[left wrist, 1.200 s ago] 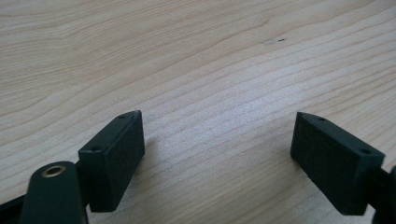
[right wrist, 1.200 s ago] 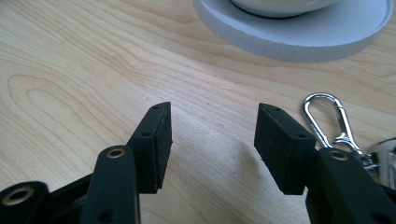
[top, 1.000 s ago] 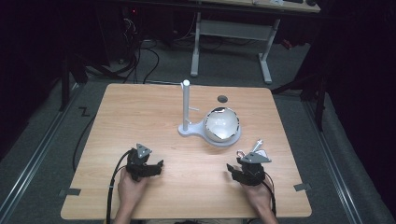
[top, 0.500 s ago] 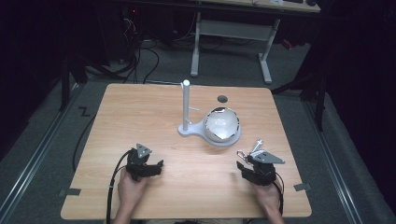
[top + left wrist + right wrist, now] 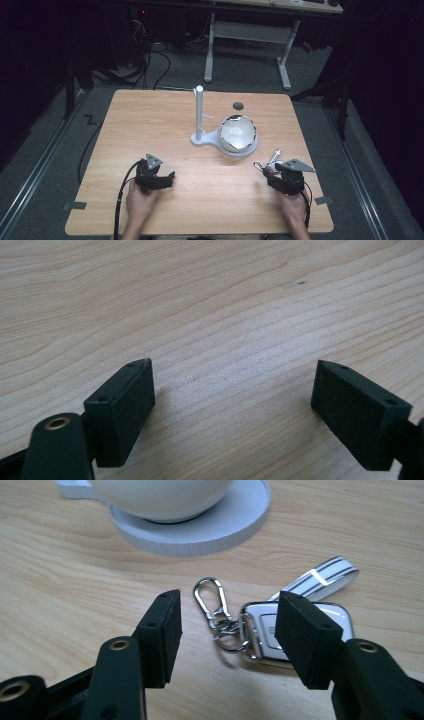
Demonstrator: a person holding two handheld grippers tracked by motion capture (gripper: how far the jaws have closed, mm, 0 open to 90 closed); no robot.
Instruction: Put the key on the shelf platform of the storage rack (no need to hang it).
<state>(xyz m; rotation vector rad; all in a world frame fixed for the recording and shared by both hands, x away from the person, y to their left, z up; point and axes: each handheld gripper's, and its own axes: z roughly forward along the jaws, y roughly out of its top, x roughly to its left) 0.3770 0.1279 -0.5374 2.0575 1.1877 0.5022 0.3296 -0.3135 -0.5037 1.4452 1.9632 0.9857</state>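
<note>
White-and-chrome key fob (image 5: 295, 632) is lying near the table's (image 5: 150, 125) right edge, its long axis running toward the bowl stand (image 5: 200, 527), and we're hovering our right gripper (image 5: 227, 625), jaws apart, right over it.

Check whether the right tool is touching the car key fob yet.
Cannot tell. In the right gripper view the right tool is open, and one jaw overlaps the key fob, hiding any gap. The carabiner clip lies between the jaws, untouched.
</note>
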